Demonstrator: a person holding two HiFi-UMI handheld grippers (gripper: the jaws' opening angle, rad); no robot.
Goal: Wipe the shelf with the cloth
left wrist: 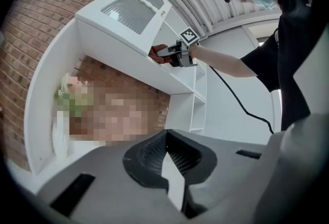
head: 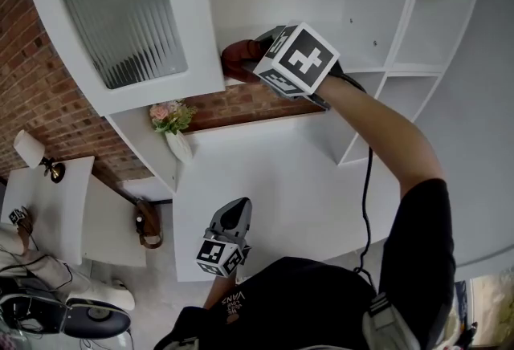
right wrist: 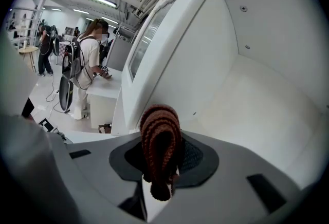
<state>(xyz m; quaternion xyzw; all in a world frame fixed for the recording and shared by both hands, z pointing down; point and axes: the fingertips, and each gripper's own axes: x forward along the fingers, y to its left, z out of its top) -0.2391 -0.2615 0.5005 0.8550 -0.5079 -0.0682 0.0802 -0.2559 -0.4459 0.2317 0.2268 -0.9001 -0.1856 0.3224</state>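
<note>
Brown cloth (right wrist: 161,146) in right hand-held gripper (head: 255,53) at shelf (right wrist: 257,110), glass door (head: 120,15) alongside

Bright, even indoor light fills all three views, with no harsh glare. In the right gripper view, ceiling strip lights (right wrist: 100,0) glow at upper left, and the white shelf (right wrist: 257,110) shows only soft grey shading in its corners. Both gripper views are fisheye: round, black at the corners, with straight edges bowed. The brown cloth (right wrist: 160,146), close to that lens, is slightly soft. The head view is sharp, with faint shadows under the shelf boards.
</note>
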